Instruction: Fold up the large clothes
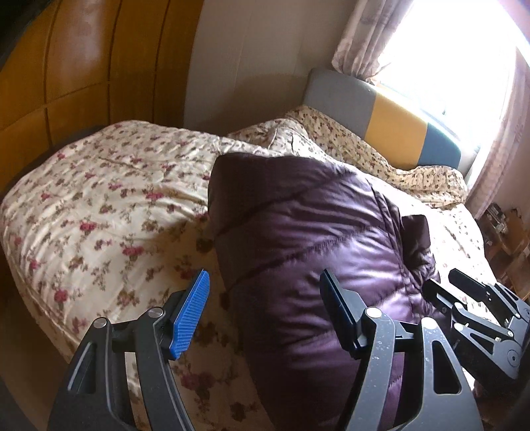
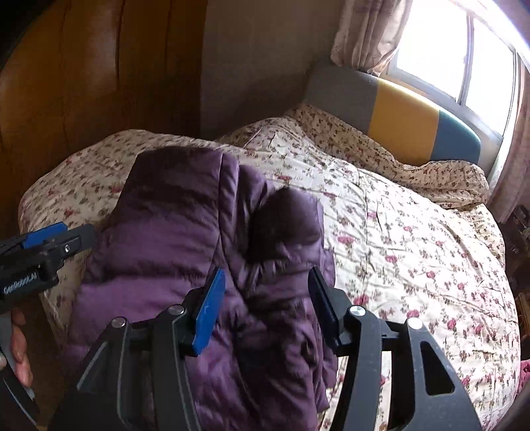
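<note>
- bed (image 1: 99, 185): one, the biggest thing here, covered by a floral quilt (image 2: 414, 252); one quilt, rumpled toward the headboard (image 1: 394, 127).
- headboard: one, padded, with grey, yellow and blue panels, standing under the window (image 2: 477, 59).
- wardrobe (image 1: 82, 59): one, brown wood, on the far left behind the bed.
- curtain (image 2: 367, 30): pale and patterned; it shows on both sides of the window, how many panels I cannot tell.
- purple puffer jacket (image 1: 314, 238): one, the task's garment, lying on the quilt at the near edge of the bed, between and ahead of both grippers.
- progress, my judgement: the jacket looks gathered into a compact, bulky bundle, with a dark rounded part on top (hood or collar, can't tell). The fold seems mostly done. Possibly left: tidying loose edges or one more fold. No other clothes in view, so I cannot say if more wait.
- left gripper (image 1: 265, 311): one, jaws spread wide, nothing between the pads; one blue pad (image 1: 190, 315) over the quilt, the other over the jacket, hovering above the fabric. Released.
- right gripper (image 2: 266, 306): one, jaws parted above the jacket's folded edge; no pinch visible. Released, as far as shown.
- hand (image 2: 20, 348): one partly visible at the left edge of the right wrist view, holding the left gripper's handle.
</note>
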`<act>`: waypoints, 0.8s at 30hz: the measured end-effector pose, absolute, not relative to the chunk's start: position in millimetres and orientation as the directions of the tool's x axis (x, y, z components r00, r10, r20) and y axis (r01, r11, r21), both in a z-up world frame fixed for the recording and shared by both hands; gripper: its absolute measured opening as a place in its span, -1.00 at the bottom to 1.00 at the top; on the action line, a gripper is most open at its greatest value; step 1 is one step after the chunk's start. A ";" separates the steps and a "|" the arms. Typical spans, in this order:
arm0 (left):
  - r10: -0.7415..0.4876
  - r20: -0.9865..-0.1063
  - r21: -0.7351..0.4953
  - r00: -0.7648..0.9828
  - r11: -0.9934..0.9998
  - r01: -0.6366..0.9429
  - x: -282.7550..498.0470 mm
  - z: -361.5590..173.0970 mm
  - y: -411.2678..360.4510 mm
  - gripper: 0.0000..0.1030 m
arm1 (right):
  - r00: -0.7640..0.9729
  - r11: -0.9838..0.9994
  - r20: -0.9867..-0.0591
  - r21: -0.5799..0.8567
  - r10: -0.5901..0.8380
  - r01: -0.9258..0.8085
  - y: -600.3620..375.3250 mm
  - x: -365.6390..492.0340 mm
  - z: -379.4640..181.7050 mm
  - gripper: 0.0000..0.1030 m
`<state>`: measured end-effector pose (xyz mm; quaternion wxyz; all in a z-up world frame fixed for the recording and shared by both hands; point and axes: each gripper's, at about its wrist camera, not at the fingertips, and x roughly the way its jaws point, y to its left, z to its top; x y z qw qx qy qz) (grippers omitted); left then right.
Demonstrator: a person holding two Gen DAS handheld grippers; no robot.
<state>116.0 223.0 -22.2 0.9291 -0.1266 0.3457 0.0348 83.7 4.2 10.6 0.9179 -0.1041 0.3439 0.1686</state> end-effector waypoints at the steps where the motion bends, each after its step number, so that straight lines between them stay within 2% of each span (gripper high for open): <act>1: -0.023 -0.650 -0.210 0.760 0.966 -0.150 118.5 -20.7 223.6 0.33 | 0.710 0.923 -0.664 -0.078 0.235 -0.378 6.4 86.1 12.4 0.00; 14: -0.020 -0.633 -0.216 0.774 0.964 -0.152 163.9 -8.2 231.8 0.33 | 0.734 0.938 -0.654 -0.105 0.185 -0.331 29.7 142.0 21.7 0.02; 24: -0.018 -0.661 -0.196 0.750 0.969 -0.149 197.4 -20.7 232.1 0.33 | 0.695 0.949 -0.710 -0.130 0.114 -0.289 27.9 175.4 -11.8 0.01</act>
